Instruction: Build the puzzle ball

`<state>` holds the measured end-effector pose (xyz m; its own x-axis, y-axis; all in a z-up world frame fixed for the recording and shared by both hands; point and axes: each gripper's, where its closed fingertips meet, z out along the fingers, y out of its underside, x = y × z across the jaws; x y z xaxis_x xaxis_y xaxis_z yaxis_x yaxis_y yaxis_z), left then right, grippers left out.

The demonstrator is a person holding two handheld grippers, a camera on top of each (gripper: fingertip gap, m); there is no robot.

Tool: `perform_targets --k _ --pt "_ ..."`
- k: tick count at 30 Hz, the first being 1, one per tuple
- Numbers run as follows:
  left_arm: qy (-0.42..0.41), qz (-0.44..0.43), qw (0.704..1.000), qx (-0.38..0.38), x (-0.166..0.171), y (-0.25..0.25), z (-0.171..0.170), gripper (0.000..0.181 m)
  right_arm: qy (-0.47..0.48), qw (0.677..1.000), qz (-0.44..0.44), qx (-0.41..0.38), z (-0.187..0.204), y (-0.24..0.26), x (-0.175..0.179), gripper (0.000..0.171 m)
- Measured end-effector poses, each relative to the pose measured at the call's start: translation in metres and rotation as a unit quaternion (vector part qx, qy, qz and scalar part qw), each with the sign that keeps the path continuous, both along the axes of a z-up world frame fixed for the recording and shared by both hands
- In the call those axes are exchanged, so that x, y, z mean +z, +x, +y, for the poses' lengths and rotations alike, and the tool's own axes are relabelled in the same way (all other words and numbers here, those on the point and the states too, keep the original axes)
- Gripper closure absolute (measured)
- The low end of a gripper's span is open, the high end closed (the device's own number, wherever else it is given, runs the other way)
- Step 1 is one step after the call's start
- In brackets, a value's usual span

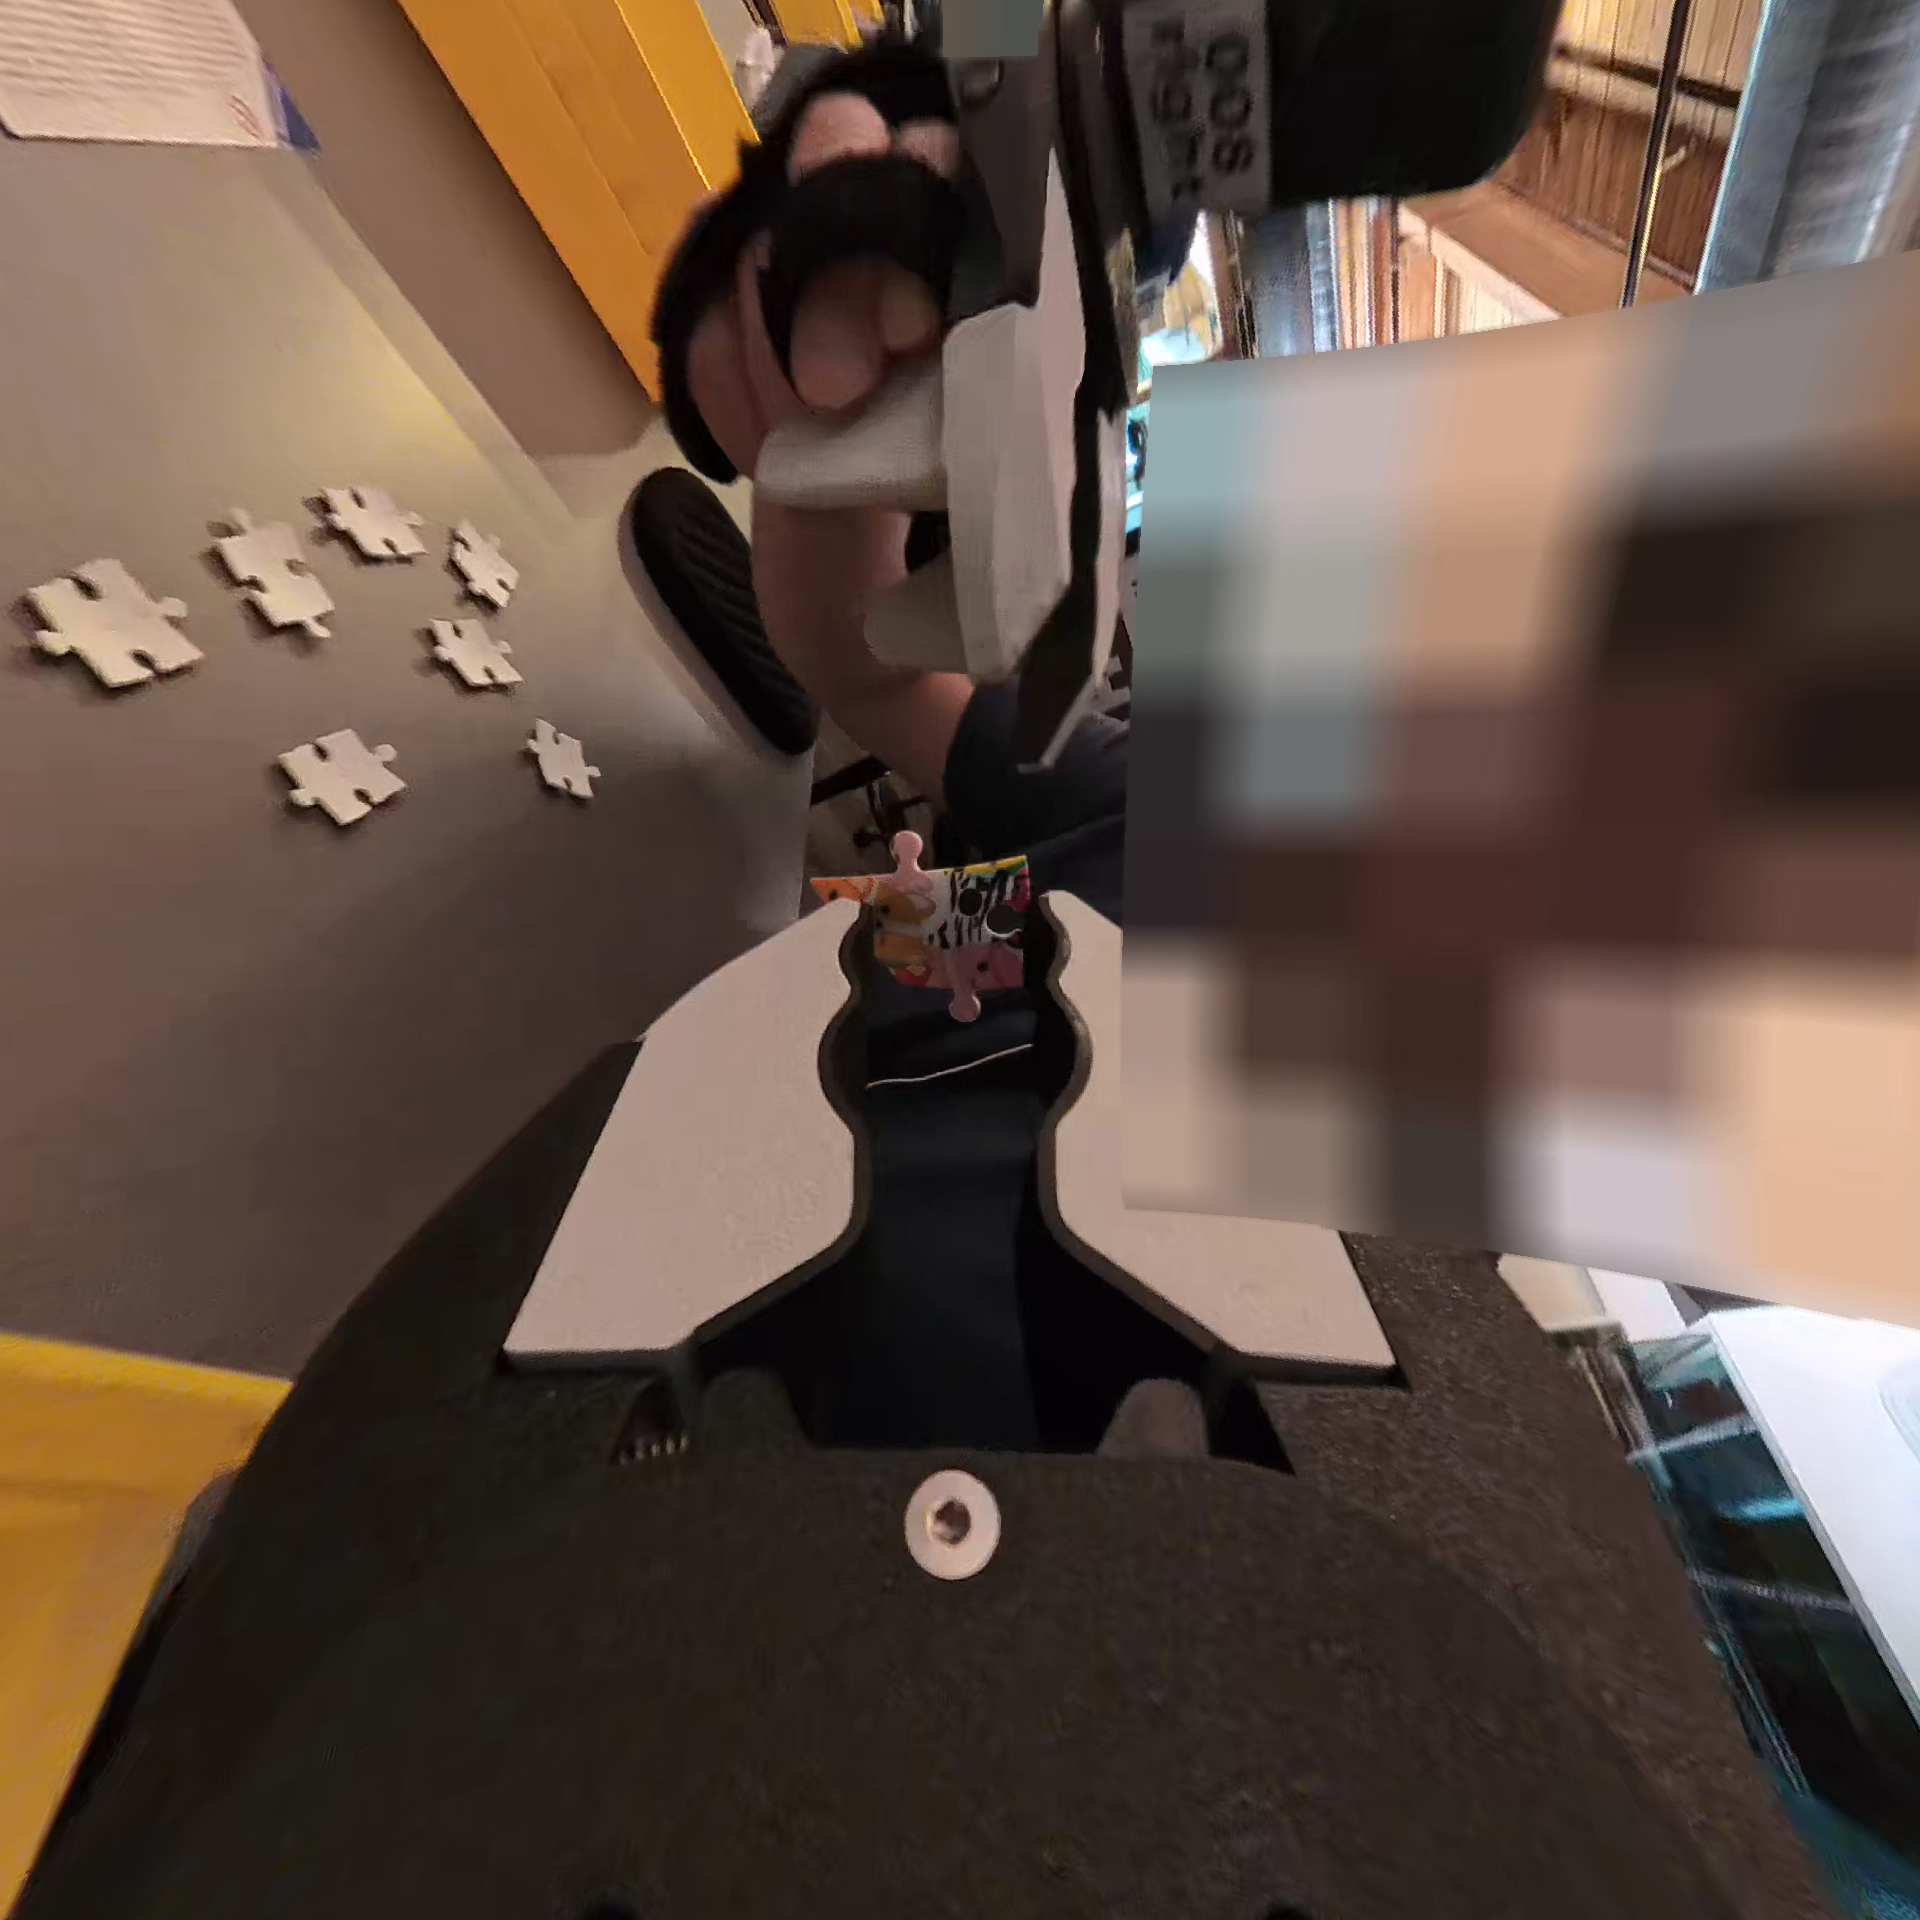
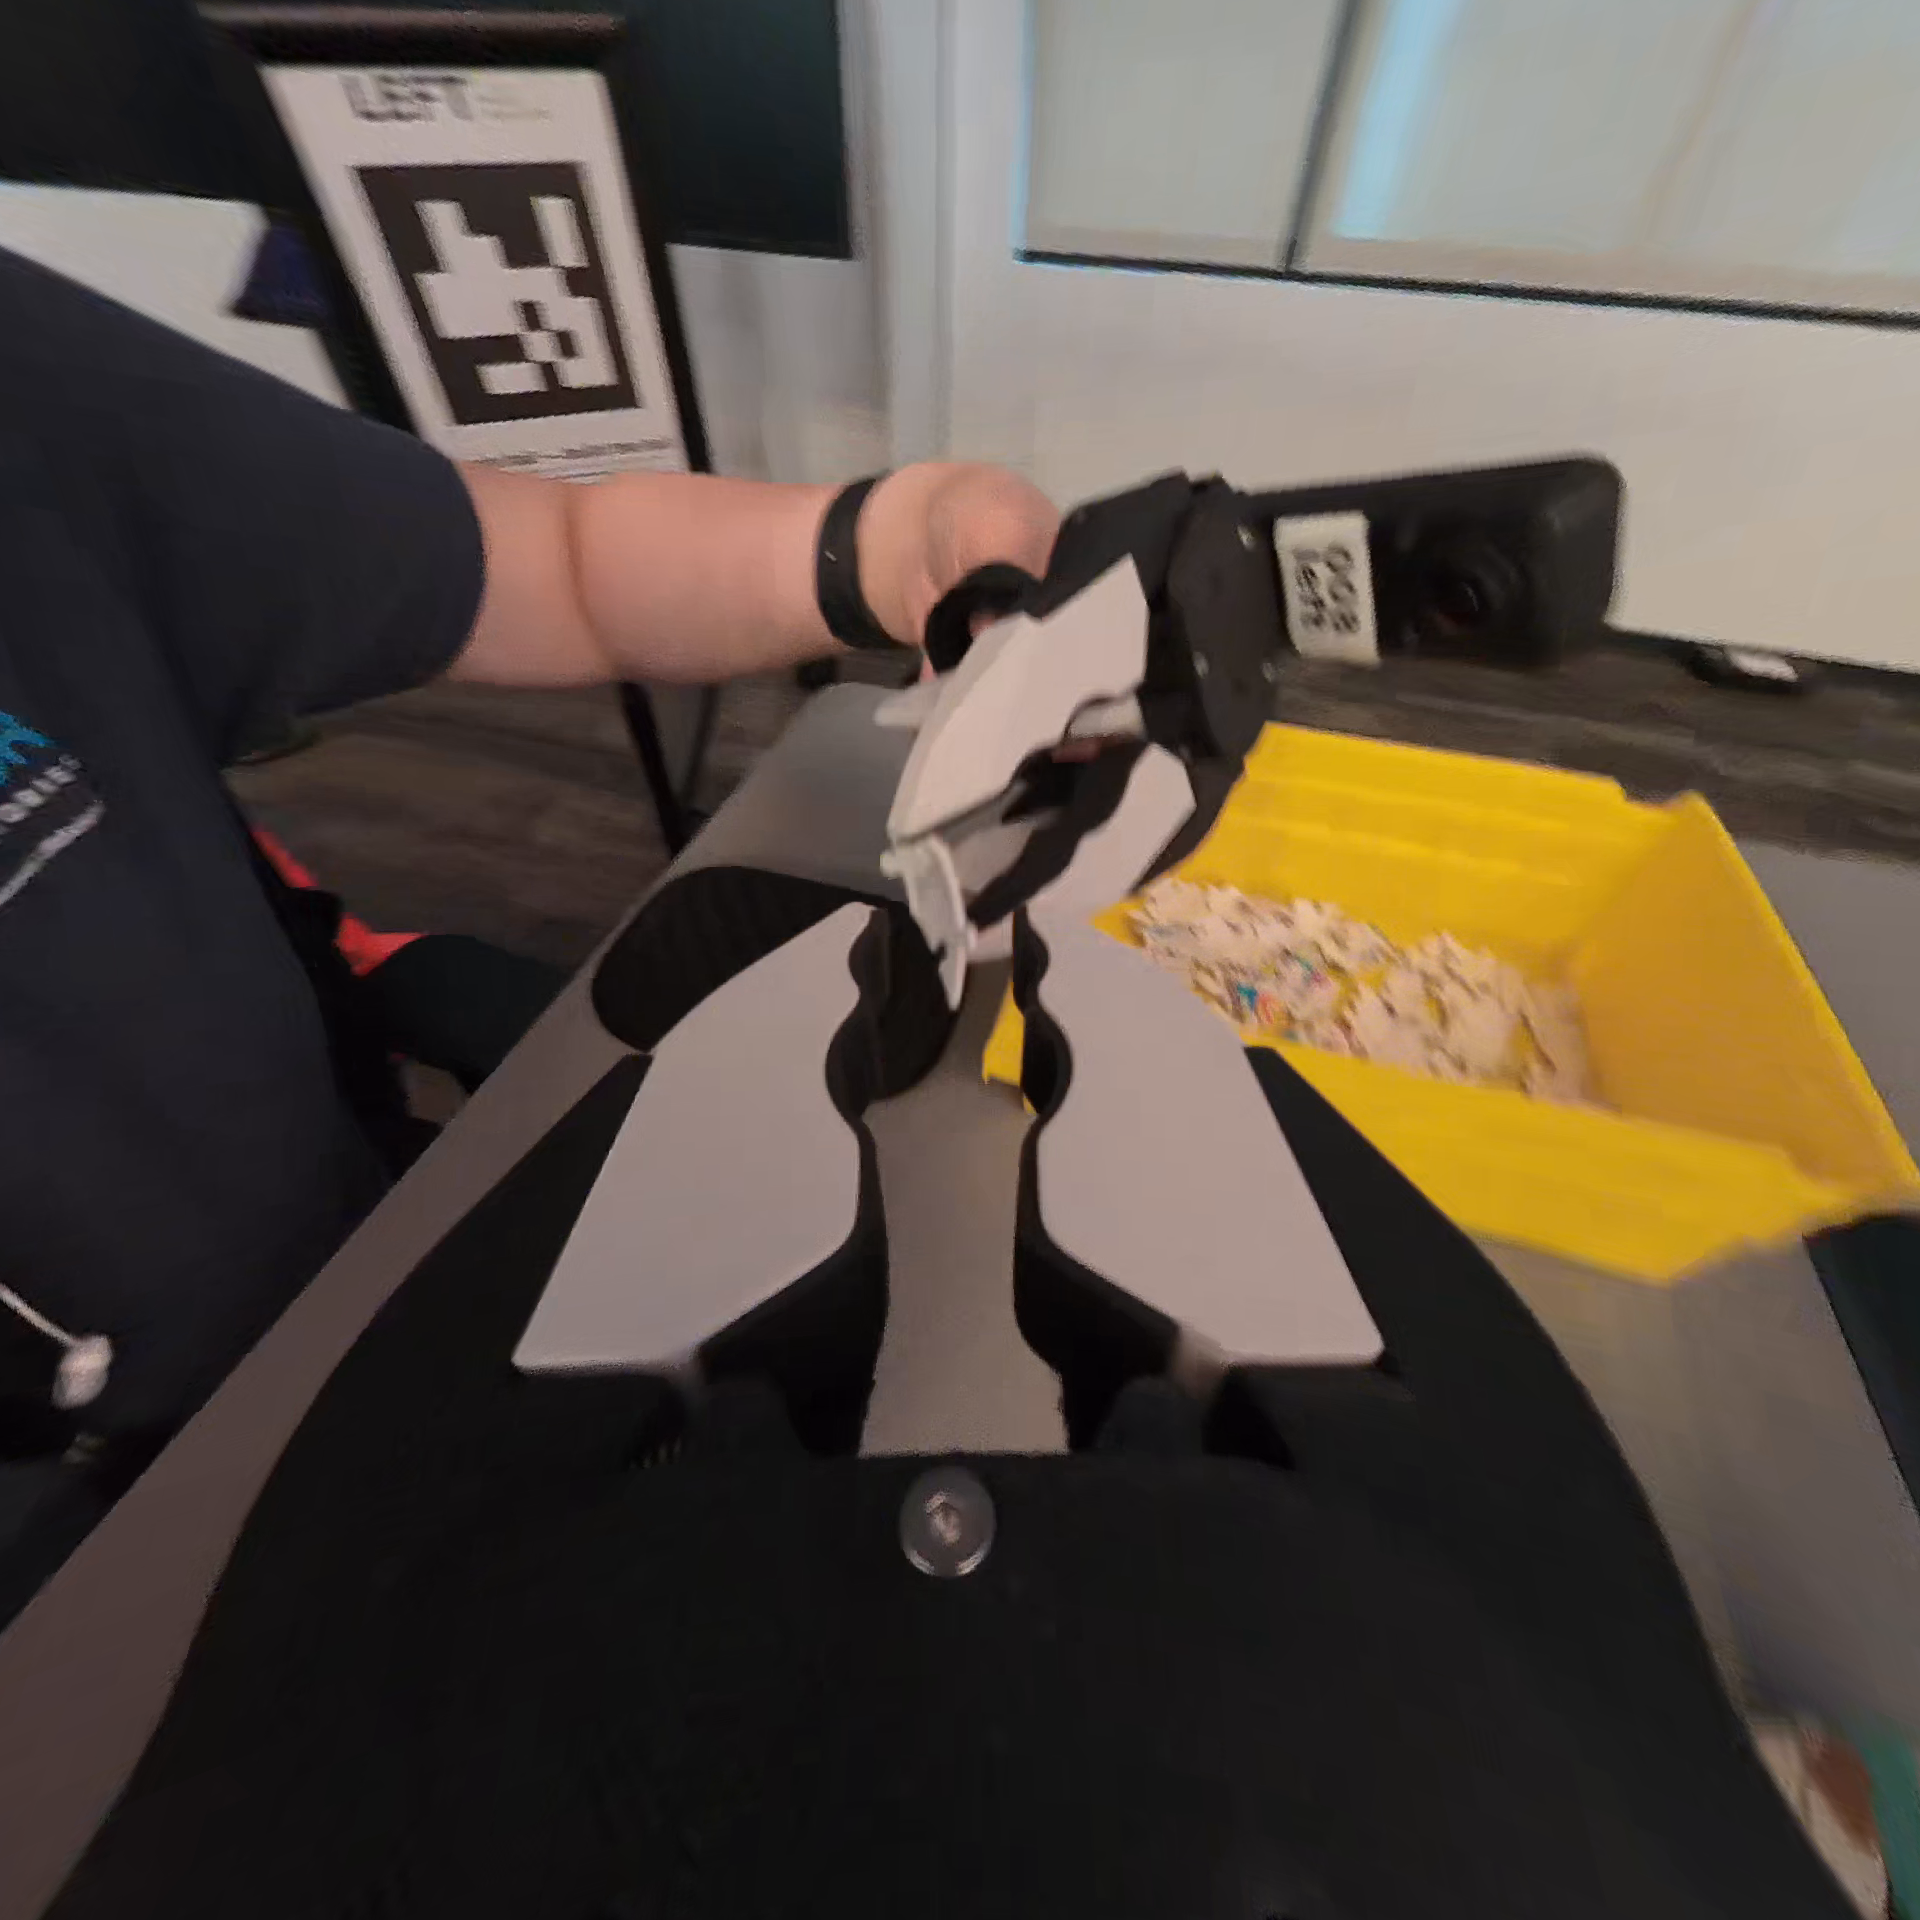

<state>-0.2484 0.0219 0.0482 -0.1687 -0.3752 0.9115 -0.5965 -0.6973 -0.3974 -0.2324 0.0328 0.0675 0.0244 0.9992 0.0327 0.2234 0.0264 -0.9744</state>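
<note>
**Left claw pinches a printed puzzle piece above the grey worktop**

Grey worktop fills the left wrist view, and on it I see seven white puzzle pieces lying face down, spread apart in a loose cluster. My left claw is nearly closed on a colourful puzzle piece, gripped at the fingertips and held up off the worktop. In that same view the right claw hangs above, held by a hand in a fingerless black glove.

From the right wrist view, the right claw stands parted with nothing between its fingers that I can make out, its tips just below the left claw's. A yellow bin sits on the worktop to the right, holding a heap of loose puzzle pieces. Behind the person's arm stands a white board with a black square marker and some writing on it. Both claws carry small white labels on their camera housings. A black oval pad lies at the worktop's near edge.
</note>
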Motion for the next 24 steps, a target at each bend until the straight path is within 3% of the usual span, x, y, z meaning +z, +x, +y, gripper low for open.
perform_targets --k 4,9,14,17,19,22,24 --pt "0.015 -0.007 1.000 -0.013 0.004 -0.005 -0.009 0.154 0.026 0.996 -0.018 0.079 -0.007 -0.020 -0.001 0.150" --pt "0.037 -0.014 0.999 -0.019 0.005 -0.010 -0.010 0.154 0.025 0.994 -0.009 0.104 -0.014 -0.031 -0.001 0.158" --pt "0.051 -0.022 0.998 -0.033 0.004 -0.010 -0.014 0.154 0.038 0.992 -0.054 0.105 -0.016 -0.040 -0.016 0.167" --pt "0.084 -0.036 0.996 -0.004 0.007 -0.011 -0.005 0.157 0.029 0.994 -0.054 0.094 -0.013 -0.040 -0.017 0.168" --pt "0.150 -0.027 0.988 0.038 0.005 -0.015 0.011 0.156 -0.004 0.997 -0.042 0.069 -0.004 -0.040 -0.017 0.168" --pt "0.305 -0.001 0.947 0.097 -0.002 -0.024 0.035 0.154 -0.073 0.997 -0.025 0.032 0.013 -0.038 -0.019 0.168" --pt "0.366 -0.017 0.924 0.106 0.004 -0.024 0.032 0.154 -0.109 0.994 -0.012 0.015 0.021 -0.036 -0.019 0.168"
